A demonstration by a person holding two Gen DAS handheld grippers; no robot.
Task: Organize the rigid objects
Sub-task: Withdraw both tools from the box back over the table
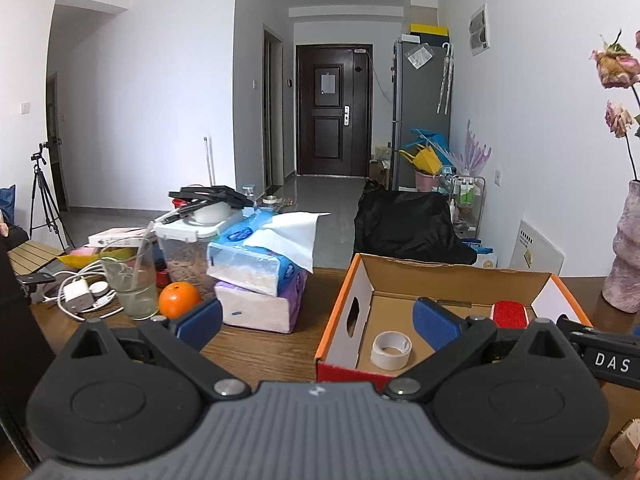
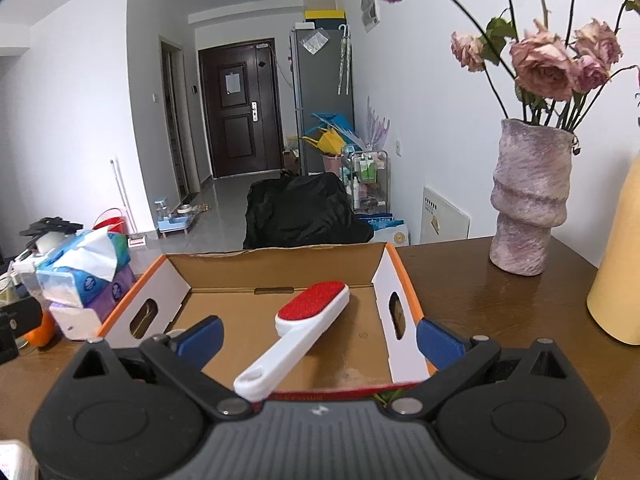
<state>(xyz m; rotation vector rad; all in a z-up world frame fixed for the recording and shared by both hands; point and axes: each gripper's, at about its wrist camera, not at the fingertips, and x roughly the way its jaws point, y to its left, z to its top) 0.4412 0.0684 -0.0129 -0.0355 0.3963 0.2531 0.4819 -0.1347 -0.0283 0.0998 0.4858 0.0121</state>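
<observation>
Each gripper, the left gripper (image 1: 318, 322) and the right gripper (image 2: 320, 338), is built from a ribbed grey body, black linkage arms with round silver pivot screws, and blue ridged finger pads (image 1: 436, 326).
</observation>
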